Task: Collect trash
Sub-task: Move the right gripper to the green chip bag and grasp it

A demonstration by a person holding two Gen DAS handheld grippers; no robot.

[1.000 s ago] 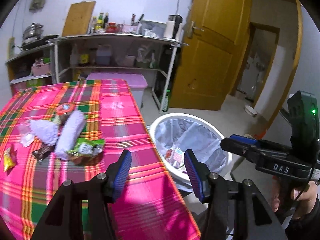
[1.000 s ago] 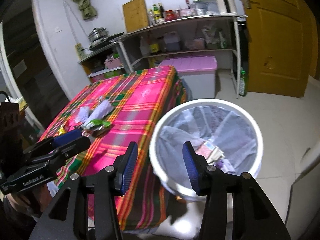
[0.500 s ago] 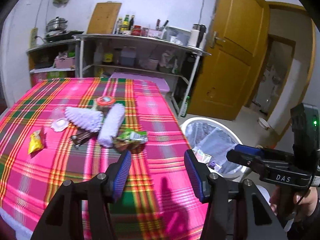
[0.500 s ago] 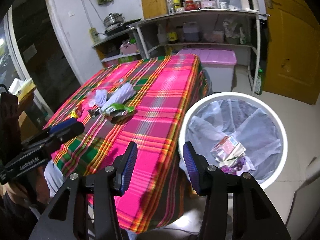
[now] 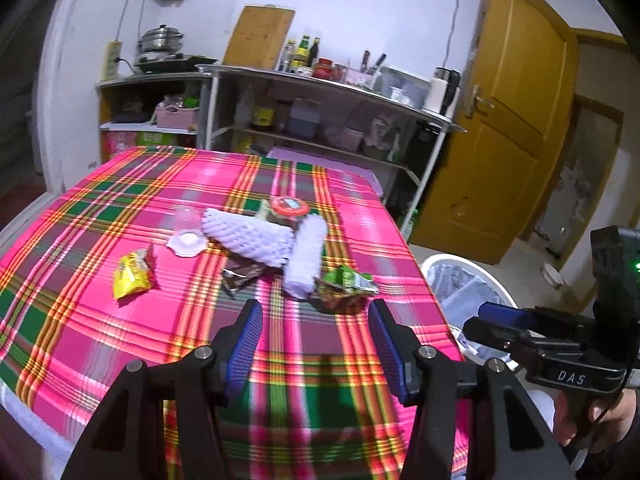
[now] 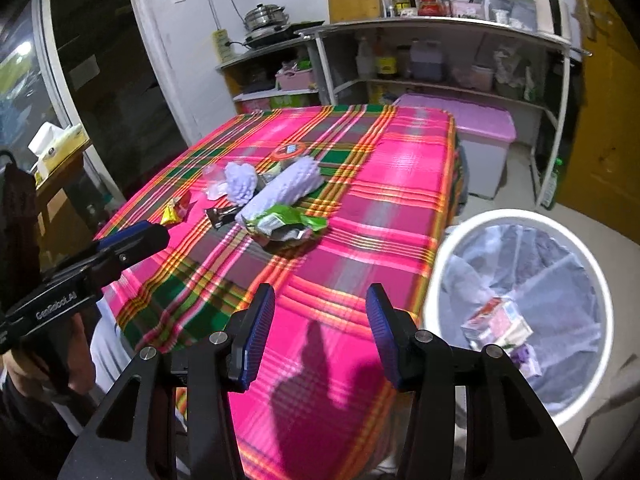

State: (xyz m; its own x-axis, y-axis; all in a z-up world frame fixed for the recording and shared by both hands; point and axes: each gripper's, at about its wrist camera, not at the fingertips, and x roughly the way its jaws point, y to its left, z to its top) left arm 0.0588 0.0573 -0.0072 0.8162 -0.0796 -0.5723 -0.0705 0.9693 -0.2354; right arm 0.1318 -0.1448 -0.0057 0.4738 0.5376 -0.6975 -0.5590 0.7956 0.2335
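Trash lies in a cluster on the pink plaid tablecloth (image 5: 120, 340): a green wrapper (image 5: 347, 282) (image 6: 286, 222), two white foam sleeves (image 5: 306, 256) (image 6: 280, 190), a dark wrapper (image 5: 240, 274), a yellow packet (image 5: 131, 276), a clear plastic cup (image 5: 187, 226) and a red-lidded jar (image 5: 289, 209). My left gripper (image 5: 316, 350) hovers open over the near table edge, short of the green wrapper, nothing between its pads. My right gripper (image 6: 320, 332) is open and empty above the table's corner. The white lined bin (image 6: 520, 300) (image 5: 466, 276) beside the table holds some packaging.
Metal shelves (image 5: 320, 120) with bottles and containers stand against the far wall, a pink-lidded box (image 6: 476, 132) on the floor below. A wooden door (image 5: 508, 120) is at the right. A hand (image 5: 608, 420) grips the right tool.
Both views have swung left from the bin toward the table. The trash cluster now sits centred ahead of the left gripper; the bin has slid to the right edge. Jaw gaps are unchanged.
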